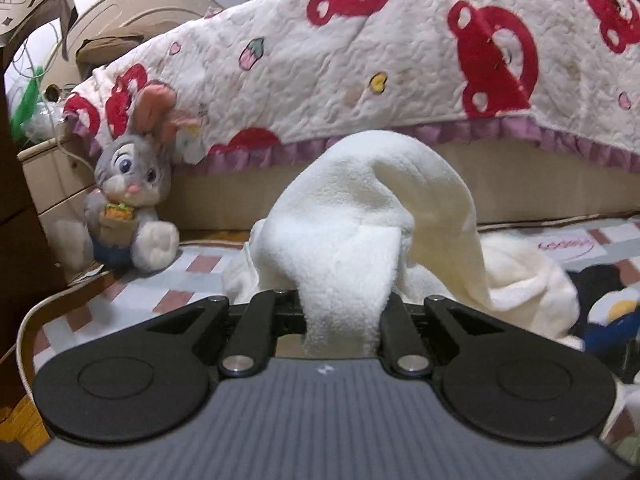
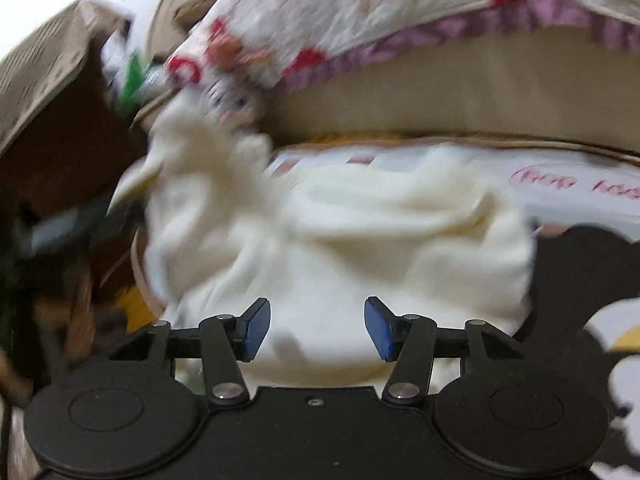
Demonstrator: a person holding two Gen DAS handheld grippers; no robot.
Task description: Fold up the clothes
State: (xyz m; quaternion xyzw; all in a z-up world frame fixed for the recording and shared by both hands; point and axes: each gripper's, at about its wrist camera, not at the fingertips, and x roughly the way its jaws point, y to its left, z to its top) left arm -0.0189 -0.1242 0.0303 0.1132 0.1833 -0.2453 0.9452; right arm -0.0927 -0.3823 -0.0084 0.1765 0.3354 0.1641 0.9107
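Left tool [image 1: 340, 320] clamped on a cream fleece garment [image 1: 372, 216], right tool [image 2: 317, 328] apart above it on the bed [image 1: 560, 244]; grip a matching edge before lifting evenly.

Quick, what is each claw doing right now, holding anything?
Left claw: closed on the white fleece garment.
Right claw: open, holding nothing; the garment lies beneath.

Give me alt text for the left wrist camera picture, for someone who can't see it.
The left gripper is shut on a fold of a fluffy white garment, lifting it off a patterned bed sheet. A grey toy rabbit sits at left under a red-and-white quilt.
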